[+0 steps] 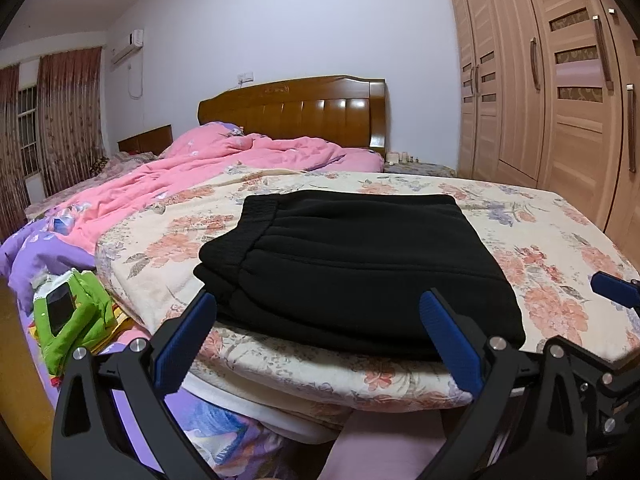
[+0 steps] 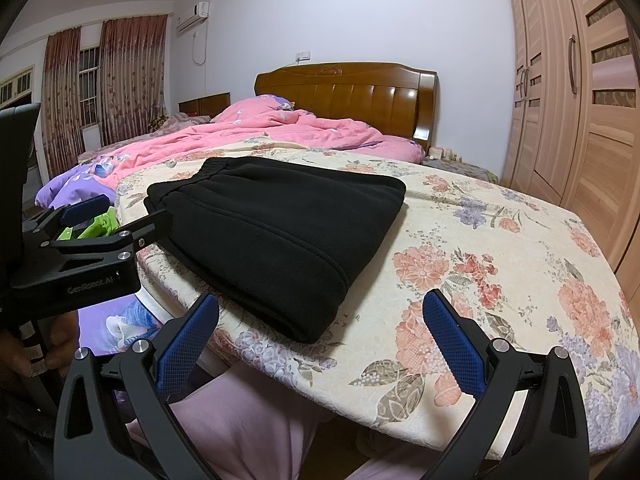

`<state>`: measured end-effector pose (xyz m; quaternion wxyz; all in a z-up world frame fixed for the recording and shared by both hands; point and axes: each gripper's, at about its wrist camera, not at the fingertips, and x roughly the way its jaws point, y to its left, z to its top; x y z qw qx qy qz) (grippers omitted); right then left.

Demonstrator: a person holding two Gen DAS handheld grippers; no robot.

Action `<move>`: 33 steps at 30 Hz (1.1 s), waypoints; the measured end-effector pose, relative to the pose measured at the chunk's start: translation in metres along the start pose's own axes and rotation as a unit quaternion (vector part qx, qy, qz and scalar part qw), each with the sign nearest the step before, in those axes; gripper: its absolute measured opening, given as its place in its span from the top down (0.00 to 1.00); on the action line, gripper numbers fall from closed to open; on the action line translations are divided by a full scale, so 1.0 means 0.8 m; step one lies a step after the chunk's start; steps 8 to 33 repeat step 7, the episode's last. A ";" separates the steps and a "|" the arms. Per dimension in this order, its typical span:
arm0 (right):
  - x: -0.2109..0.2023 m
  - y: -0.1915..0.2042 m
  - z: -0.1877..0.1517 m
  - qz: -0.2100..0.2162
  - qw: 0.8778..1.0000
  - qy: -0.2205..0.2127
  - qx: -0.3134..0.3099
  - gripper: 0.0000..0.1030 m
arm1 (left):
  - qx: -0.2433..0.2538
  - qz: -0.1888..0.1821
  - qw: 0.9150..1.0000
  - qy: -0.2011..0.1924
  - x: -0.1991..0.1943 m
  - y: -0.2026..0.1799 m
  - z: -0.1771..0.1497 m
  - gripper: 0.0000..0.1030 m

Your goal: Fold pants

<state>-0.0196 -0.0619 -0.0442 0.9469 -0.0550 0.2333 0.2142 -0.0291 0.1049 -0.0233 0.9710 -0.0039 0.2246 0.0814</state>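
- Left wrist view: pants [image 1: 352, 264] lie folded into a thick black rectangle on the floral pad [image 1: 540, 240], near its front edge, waistband at the left. Stacked layers show at the near side, so the fold looks finished or close to it.
- Left gripper [image 1: 320, 320] has fingers spread wide and empty, straddling the near edge of the pants; whether the blue pads [image 1: 184, 344] touch the cloth, can't tell. Probably placed there for a last squaring-up of the bundle, or simply let go.
- A blue tip of the right gripper [image 1: 612, 288] pokes in at the right, apart from the pants.
- Pink quilt [image 1: 224, 168] is bunched behind the pad, well off the work area; green pouch [image 1: 72, 316] sits low to the left, beside the pad.
- Right wrist view: pants [image 2: 272, 236] sit toward the left front of the pad [image 2: 500, 280], folded edge toward the camera, edges fairly square.
- Right gripper [image 2: 320, 320] is spread open, holding nothing, over bare pad just right of the pants' near corner; looks parked clear so as not to disturb the fold.
- Left gripper [image 2: 120, 220] comes in from the left, one finger at the waistband corner, the other off the pad. Contact unclear.
- Wardrobe [image 2: 580, 120] stands at the right, not involved.
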 end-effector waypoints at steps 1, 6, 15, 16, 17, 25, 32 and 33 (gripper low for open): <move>0.000 0.000 0.000 0.000 1.000 0.000 0.000 0.04 | -0.001 -0.002 1.000 0.001 0.001 0.001 0.000 0.01; 0.000 0.000 0.000 0.000 1.000 0.000 0.000 0.04 | -0.005 -0.008 1.000 0.010 0.004 0.004 -0.001 0.02; 0.000 0.000 0.000 0.000 1.000 0.001 0.000 0.04 | -0.006 -0.008 1.000 0.011 0.005 0.005 -0.001 0.02; 0.000 0.000 0.000 0.000 1.000 0.001 0.000 0.04 | -0.006 -0.008 1.000 0.011 0.005 0.005 -0.001 0.02; 0.000 0.000 0.000 0.000 1.000 0.001 0.000 0.04 | -0.006 -0.008 1.000 0.011 0.005 0.005 -0.001 0.02; 0.000 0.000 0.000 0.000 1.000 0.001 0.000 0.04 | -0.006 -0.008 1.000 0.011 0.005 0.005 -0.001 0.02; 0.000 0.000 0.000 0.000 1.000 0.001 0.000 0.04 | -0.006 -0.008 1.000 0.011 0.005 0.005 -0.001 0.02; 0.000 0.000 0.000 0.000 1.000 0.001 0.000 0.04 | -0.006 -0.008 1.000 0.011 0.005 0.005 -0.001 0.02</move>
